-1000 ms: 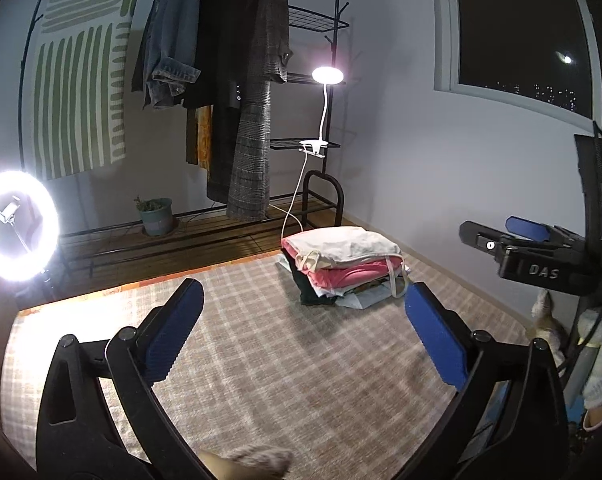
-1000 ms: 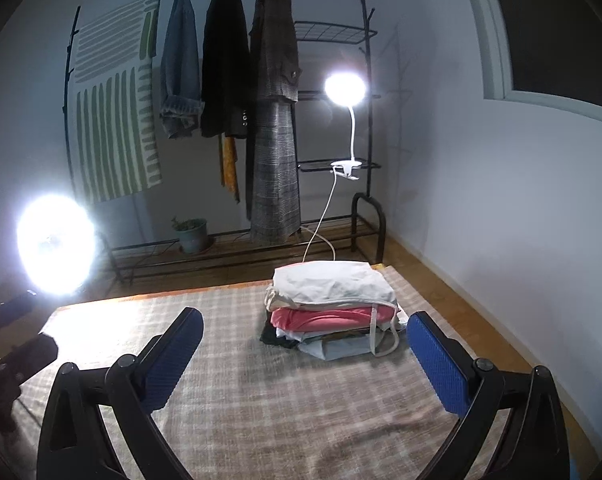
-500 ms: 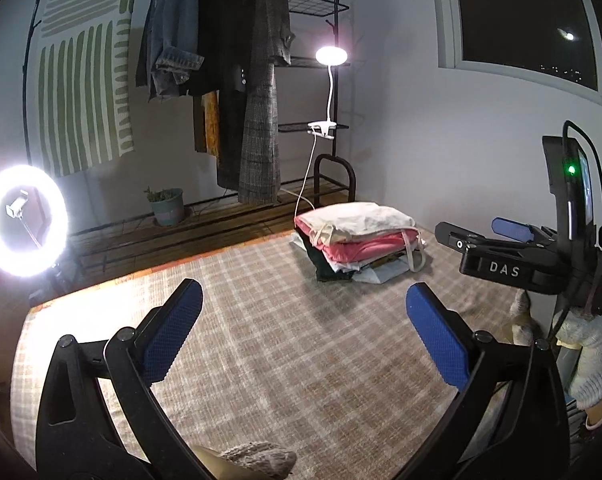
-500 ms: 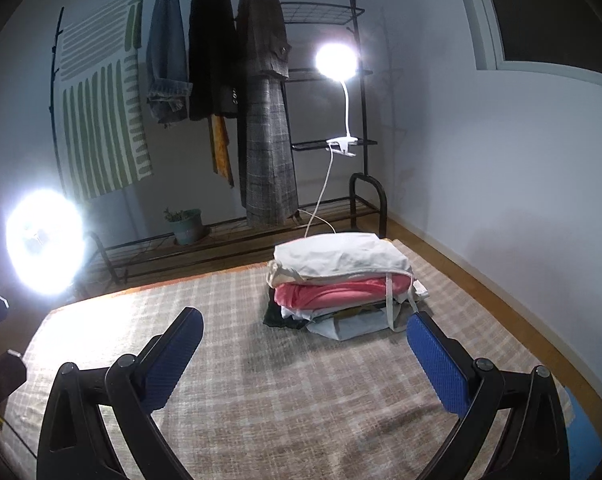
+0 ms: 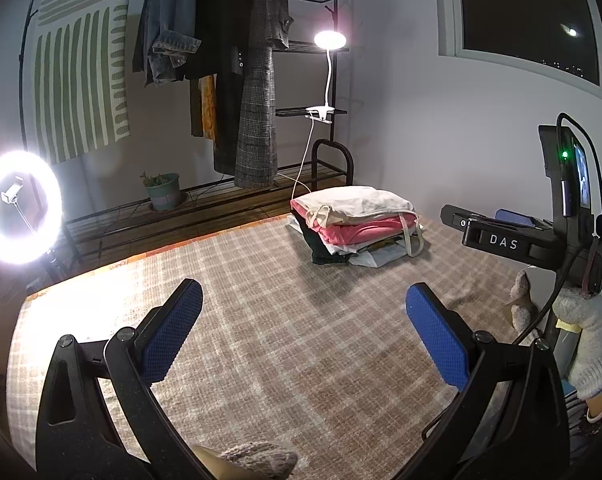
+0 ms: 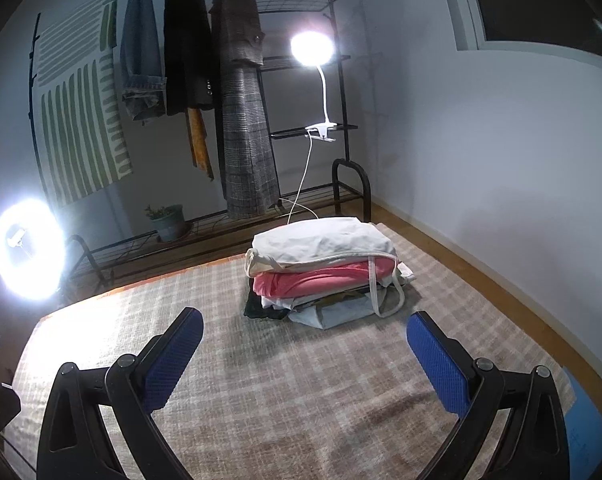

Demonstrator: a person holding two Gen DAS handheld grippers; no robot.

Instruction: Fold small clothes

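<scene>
Hovering wide open and empty above the checked rug (image 6: 301, 400), the left claw (image 5: 303, 334) and right claw (image 6: 305, 344) faced the stacked clothes (image 6: 321, 268) at the rug's far edge, apparently leaving the near rug as folding space.

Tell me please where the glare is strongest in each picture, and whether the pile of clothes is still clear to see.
Left wrist view: the ring light glares at the left edge, yet its ring shape stays readable; the pile of clothes is sharp. Right wrist view: the ring light and clip lamp bloom into white blobs; the pile stays clear.
</scene>
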